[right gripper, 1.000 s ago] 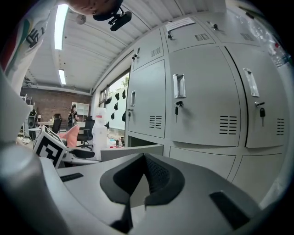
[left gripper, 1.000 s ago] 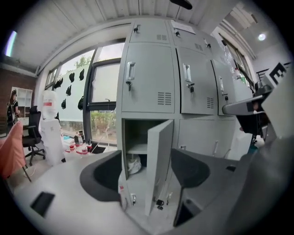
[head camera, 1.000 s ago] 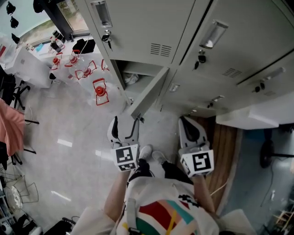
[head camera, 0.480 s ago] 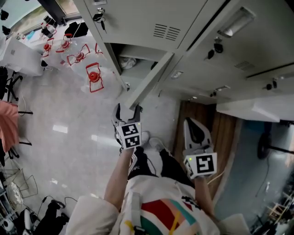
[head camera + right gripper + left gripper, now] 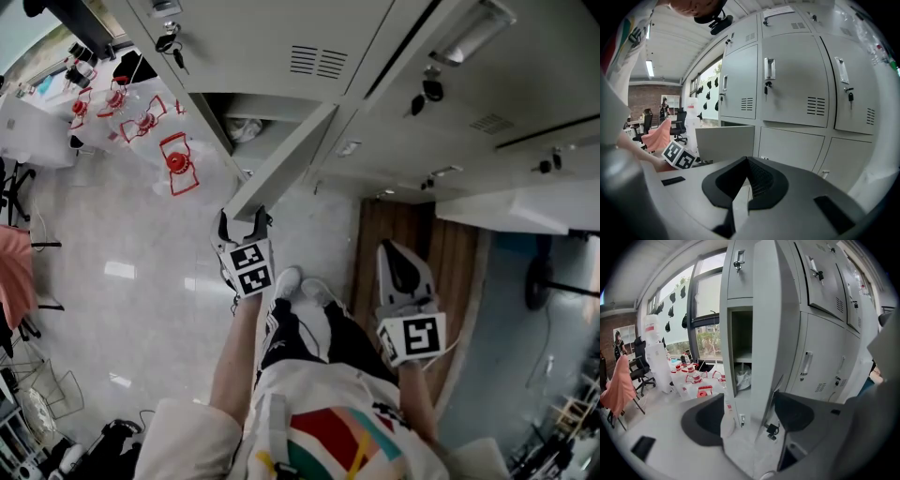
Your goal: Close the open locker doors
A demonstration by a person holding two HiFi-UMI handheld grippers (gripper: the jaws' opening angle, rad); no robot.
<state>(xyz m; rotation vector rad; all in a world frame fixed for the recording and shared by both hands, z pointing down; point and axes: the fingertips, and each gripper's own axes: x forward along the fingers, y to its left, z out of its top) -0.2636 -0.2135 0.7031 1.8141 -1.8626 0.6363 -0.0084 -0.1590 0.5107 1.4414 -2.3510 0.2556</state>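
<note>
Locker wall (image 5: 281,37), open door (image 5: 281,164) edge-on between left tongs (image 5: 242,223), interior (image 5: 742,341) half-hidden

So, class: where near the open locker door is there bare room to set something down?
Free: the pale floor left of the open door, between the left gripper and the red-capped containers. Crowded: those containers, and the open compartment, partly filled by a crumpled bag.

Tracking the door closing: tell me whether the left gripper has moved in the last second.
Yes. In the head view the left gripper has advanced toward the open locker door; its open jaws now straddle the door's free edge.
</note>
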